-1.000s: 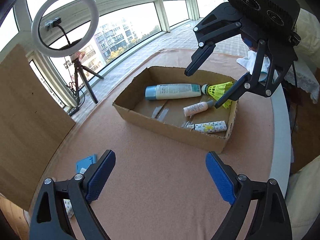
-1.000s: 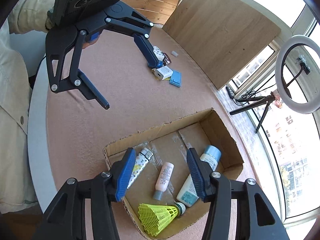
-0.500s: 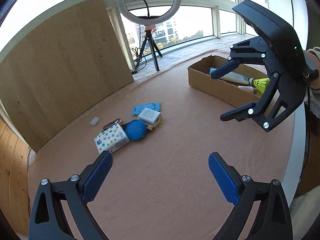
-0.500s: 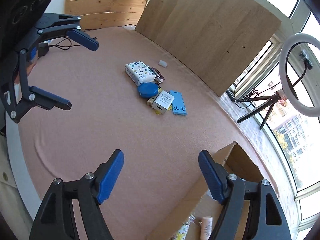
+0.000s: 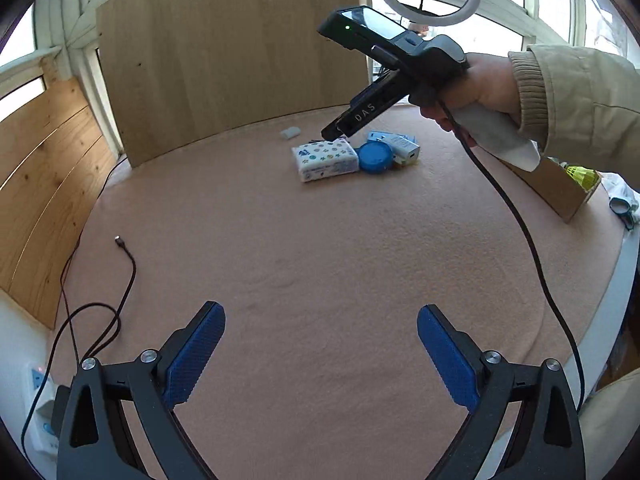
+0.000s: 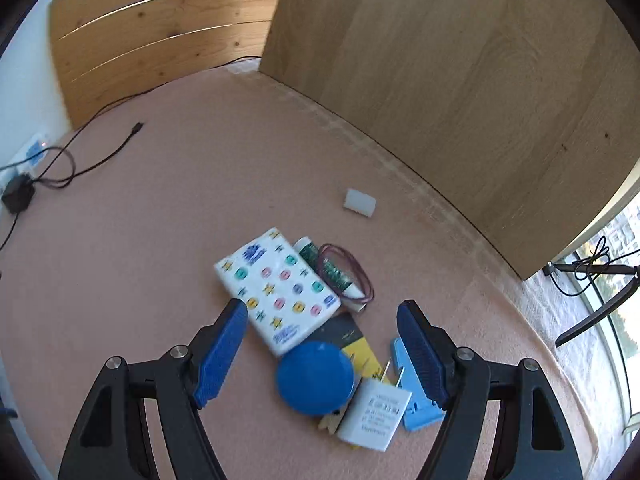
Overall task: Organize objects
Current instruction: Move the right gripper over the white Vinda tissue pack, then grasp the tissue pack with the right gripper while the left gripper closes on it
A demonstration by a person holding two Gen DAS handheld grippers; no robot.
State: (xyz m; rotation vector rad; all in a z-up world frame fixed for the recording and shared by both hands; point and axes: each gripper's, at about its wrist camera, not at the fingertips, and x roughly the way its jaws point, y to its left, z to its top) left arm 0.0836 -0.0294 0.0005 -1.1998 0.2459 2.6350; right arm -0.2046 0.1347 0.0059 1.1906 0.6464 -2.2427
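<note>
Nearest, the left gripper (image 5: pixel 320 344) hangs with its blue pads spread wide over bare pink tabletop (image 5: pixel 320 260), holding nothing. The right gripper (image 6: pixel 320 344), fingers likewise wide apart and empty, hovers above a cluster of objects: a white charger plug (image 6: pixel 376 416), a blue round lid (image 6: pixel 315 378) and a patterned tissue pack (image 6: pixel 276 292) touching one another. Farther right, a yellow shuttlecock (image 5: pixel 580 174) sits in the cardboard box (image 5: pixel 560 192).
</note>
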